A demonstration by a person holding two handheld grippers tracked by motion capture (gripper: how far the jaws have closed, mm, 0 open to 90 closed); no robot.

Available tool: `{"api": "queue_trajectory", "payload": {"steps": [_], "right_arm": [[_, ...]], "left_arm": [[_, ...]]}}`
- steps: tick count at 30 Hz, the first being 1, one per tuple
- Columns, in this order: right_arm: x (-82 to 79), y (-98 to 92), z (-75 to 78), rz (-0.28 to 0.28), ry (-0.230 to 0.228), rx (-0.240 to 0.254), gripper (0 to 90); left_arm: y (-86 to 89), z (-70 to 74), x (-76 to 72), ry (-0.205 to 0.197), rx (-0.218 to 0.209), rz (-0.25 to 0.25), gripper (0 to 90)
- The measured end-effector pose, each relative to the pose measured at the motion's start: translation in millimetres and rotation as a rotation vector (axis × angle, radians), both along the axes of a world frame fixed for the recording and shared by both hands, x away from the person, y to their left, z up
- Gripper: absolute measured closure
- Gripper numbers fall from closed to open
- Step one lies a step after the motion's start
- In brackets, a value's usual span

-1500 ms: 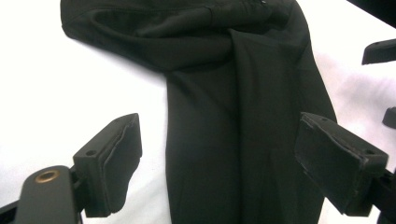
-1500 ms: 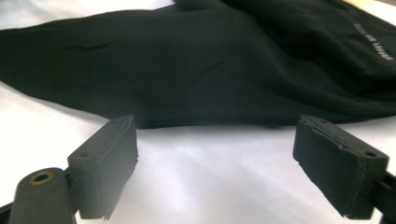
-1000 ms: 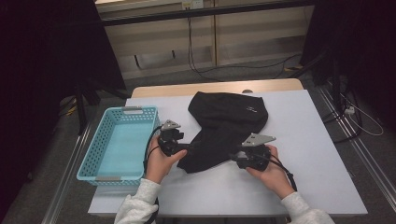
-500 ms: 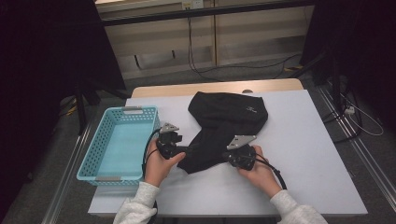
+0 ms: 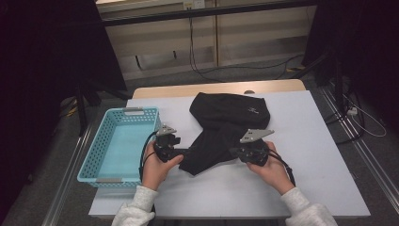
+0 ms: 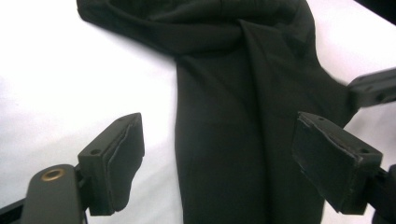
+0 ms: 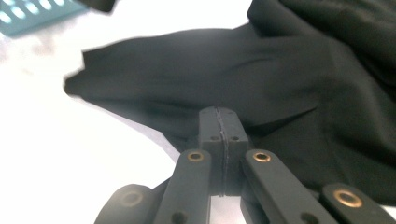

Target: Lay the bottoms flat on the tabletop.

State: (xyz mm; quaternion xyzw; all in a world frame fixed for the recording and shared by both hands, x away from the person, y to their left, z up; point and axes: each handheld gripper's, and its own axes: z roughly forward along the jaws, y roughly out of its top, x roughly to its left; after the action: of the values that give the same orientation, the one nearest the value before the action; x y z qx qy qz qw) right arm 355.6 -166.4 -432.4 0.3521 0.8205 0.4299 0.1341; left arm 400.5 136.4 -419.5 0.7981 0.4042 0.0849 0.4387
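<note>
Two tongs work at one black garment (image 5: 226,127) that lies crumpled on the white desk (image 5: 310,155); the left tongs (image 5: 175,149) stand with their jaws wide apart, and in the left gripper view a narrow stretch of the garment (image 6: 233,140) runs up between the two pads (image 6: 122,158) without either pad pressing on it; white desk shows between the left pad and the cloth, while the right pad sits just beside the cloth's edge; the right tongs (image 5: 235,151) have their jaws pressed flat together, having just been closing; in the right gripper view the shut tips (image 7: 219,122) sit at the near edge of the garment (image 7: 261,84), and whether a fold of cloth is pinched between them cannot be told; most of the garment lies beyond both tongs, farther from the person; a light blue basket (image 5: 101,146) stands just to the outer side of the left tongs, apart from the cloth; a hand (image 5: 157,167) in a pale sleeve carries each of the tongs.
</note>
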Motion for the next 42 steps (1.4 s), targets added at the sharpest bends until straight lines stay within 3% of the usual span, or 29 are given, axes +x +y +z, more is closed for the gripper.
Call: {"api": "queue_trajectory", "payload": {"steps": [6, 10, 13, 16, 17, 26, 29, 34, 38, 39, 42], "right_arm": [[-7.1, -10.7, 6.3, 0.0, -0.016, 0.0, 90.0], [-7.7, -23.1, 8.1, -0.028, -0.013, 0.014, 90.0], [-9.4, -35.7, 10.0, -0.05, -0.012, 0.05, 90.0], [-9.3, -39.4, 8.4, -0.064, -0.011, 0.046, 90.0], [-8.4, -42.4, 5.9, -0.084, -0.008, 0.019, 90.0], [-11.4, -54.3, 4.4, -0.11, 0.005, 0.033, 90.0], [-14.4, -58.1, 6.4, -0.118, -0.002, 0.039, 90.0], [-21.2, -64.1, 8.2, -0.12, -0.003, 0.06, 90.0], [-26.6, -72.5, 11.6, -0.139, -0.009, 0.075, 90.0], [-28.8, -77.7, 12.4, -0.151, -0.013, 0.09, 90.0], [-30.9, -81.7, 12.5, -0.163, -0.011, 0.099, 90.0]], "left_arm": [[-3.1, -1.3, -1.7, 0.0, 0.004, -0.022, 23.5], [-7.3, -4.2, -3.1, 0.009, 0.002, -0.043, 24.7], [-11.7, -4.7, -4.3, 0.012, 0.003, -0.071, 29.9], [-14.7, -5.8, -4.6, 0.016, -0.001, -0.09, 32.1], [-16.6, -6.5, -5.1, 0.02, -0.001, -0.095, 33.5], [-29.3, -10.8, -8.2, 0.03, 0.005, -0.146, 38.8], [-33.8, -13.1, -8.3, 0.031, 0.018, -0.17, 41.3], [-34.9, -25.0, -5.8, 0.045, 0.059, -0.16, 46.3], [-33.7, -33.1, -3.9, 0.069, 0.098, -0.138, 52.7], [-31.3, -32.2, -3.9, 0.076, 0.106, -0.12, 62.8], [-29.5, -31.0, -4.3, 0.092, 0.112, -0.117, 75.3]]}}
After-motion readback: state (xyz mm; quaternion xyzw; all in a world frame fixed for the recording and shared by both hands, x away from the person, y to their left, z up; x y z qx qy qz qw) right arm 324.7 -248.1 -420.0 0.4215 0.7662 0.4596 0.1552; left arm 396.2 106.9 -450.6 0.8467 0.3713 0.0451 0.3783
